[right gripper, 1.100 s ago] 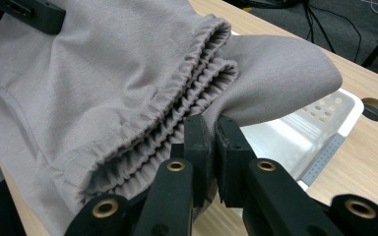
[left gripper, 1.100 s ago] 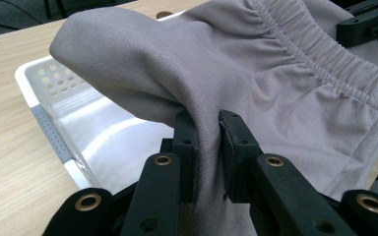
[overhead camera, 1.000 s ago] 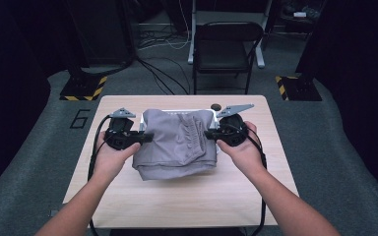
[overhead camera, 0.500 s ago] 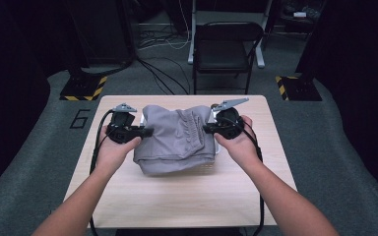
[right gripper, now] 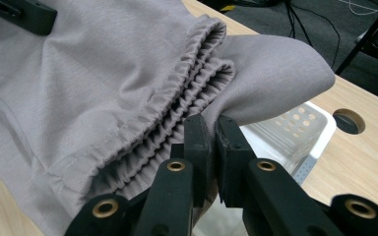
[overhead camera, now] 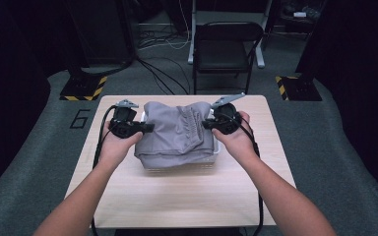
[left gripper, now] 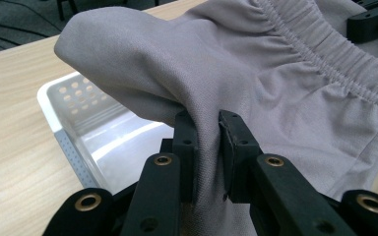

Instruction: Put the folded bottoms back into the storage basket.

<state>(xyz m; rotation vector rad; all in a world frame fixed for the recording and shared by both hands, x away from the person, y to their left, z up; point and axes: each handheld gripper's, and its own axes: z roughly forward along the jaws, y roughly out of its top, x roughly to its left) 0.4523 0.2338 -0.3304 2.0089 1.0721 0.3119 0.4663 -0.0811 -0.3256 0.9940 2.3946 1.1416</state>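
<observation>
A folded grey garment [overhead camera: 177, 133] with an elastic waistband [left gripper: 315, 46] hangs over a white perforated basket [overhead camera: 215, 150] at the middle of the wooden table [overhead camera: 177, 196]. My left gripper [overhead camera: 145, 129] is shut on the garment's left edge; cloth [left gripper: 206, 147] is pinched between its jaws above the basket's corner [left gripper: 64, 118]. My right gripper [overhead camera: 207, 124] is shut on the right edge, pinching a fold [right gripper: 211, 132] beside the gathered waistband [right gripper: 177, 98]. The basket's rim [right gripper: 315, 132] shows under the cloth. Most of the basket is hidden by the garment.
A black folding chair [overhead camera: 226, 49] stands beyond the table's far edge. Cables [overhead camera: 162, 73] lie on the grey floor, with yellow-black striped markers [overhead camera: 81, 91] at left and right. A round hole [right gripper: 349, 122] is in the tabletop near the basket.
Both hands carried the garment away from the person, toward the far side of the table, and it now drapes over the basket. Both grips stay shut on the cloth.
</observation>
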